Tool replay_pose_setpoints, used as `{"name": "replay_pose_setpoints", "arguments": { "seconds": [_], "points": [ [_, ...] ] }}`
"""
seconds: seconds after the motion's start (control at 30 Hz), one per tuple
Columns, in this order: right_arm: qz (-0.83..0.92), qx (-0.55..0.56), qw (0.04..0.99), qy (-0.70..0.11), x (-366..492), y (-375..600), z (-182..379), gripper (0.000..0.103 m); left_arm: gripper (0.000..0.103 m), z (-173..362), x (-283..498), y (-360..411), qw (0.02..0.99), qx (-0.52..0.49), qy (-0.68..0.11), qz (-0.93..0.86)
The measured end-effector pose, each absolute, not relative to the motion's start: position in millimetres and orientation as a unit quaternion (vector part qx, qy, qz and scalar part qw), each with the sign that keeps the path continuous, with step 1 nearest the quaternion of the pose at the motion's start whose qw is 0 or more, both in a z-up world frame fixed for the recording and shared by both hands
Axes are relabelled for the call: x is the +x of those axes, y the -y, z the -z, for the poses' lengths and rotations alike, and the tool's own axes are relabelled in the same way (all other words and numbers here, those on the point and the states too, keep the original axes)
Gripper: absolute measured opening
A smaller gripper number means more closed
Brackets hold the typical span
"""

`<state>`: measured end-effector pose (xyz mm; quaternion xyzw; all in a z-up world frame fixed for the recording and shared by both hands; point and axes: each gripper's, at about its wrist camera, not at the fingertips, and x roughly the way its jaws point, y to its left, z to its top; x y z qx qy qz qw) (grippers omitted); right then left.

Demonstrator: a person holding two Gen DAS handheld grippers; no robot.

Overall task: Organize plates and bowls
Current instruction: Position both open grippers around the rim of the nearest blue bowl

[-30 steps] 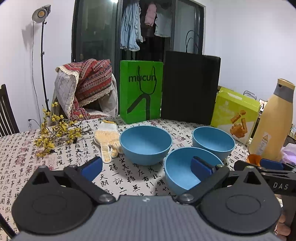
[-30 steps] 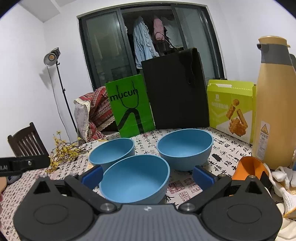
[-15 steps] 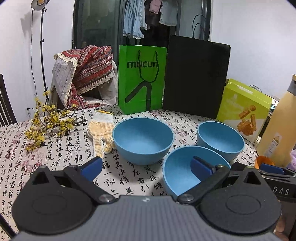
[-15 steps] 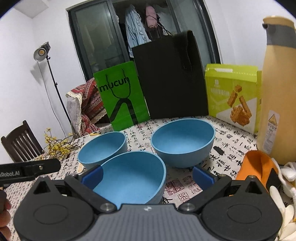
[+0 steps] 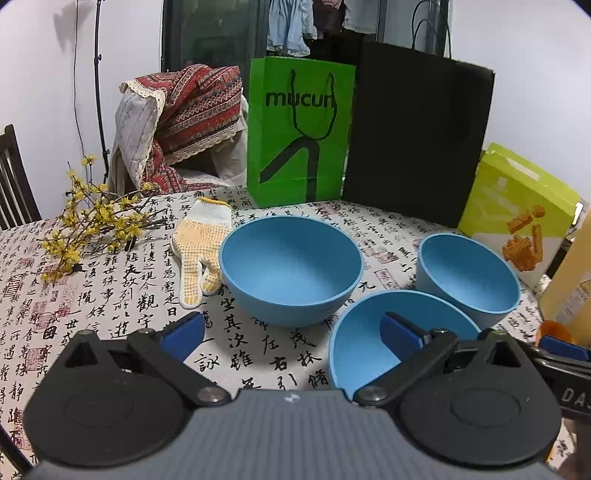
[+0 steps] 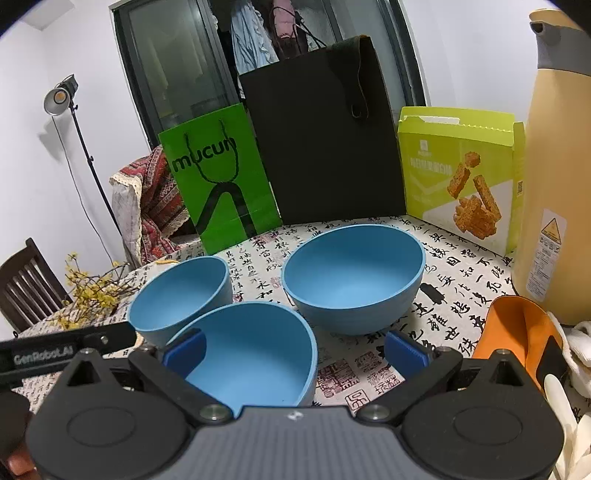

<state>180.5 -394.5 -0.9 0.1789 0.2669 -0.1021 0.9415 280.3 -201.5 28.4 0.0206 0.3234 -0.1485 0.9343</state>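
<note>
We hold both tools low over the surface [image 5: 110, 295], left tool [image 5: 291, 330] and right tool [image 6: 295, 350] spread wide, pinching nothing. Since a second ago, the near bowl [image 6: 255, 350] has drawn closer between the right tool's fingers.

White walls [image 6: 461, 44] close the room. At upper centre a dark-framed glass door [image 5: 214, 40] shows hanging clothes [image 5: 291, 26]. A lit studio lamp [image 6: 59, 98] on a thin stand rises at upper left. Below it stands a chair draped in patterned red cloth [image 5: 192, 110]; a dark wooden chair [image 6: 26, 284] sits at the left edge.
</note>
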Motion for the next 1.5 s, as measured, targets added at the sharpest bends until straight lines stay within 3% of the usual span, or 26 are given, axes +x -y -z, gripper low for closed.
{"name": "replay_pose_setpoints", "arguments": {
  "seconds": [0.63, 0.93, 1.17, 1.5],
  "points": [
    [0.110, 0.181, 0.935, -0.285, 191, 401, 8, 0.101, 0.103, -14, 295, 213, 0.927, 0.026, -0.350, 0.132],
    [0.112, 0.193, 0.926, -0.305, 198, 401, 13, 0.085, 0.103, -9, 302, 215, 0.921, 0.019, -0.372, 0.118],
    [0.112, 0.206, 0.914, -0.330, 206, 402, 21, 0.066, 0.103, 1, 307, 222, 0.911, 0.023, -0.395, 0.112],
    [0.122, 0.222, 0.901, -0.352, 213, 403, 34, 0.056, 0.100, 8, 307, 229, 0.902, 0.034, -0.413, 0.117]
  ]
}}
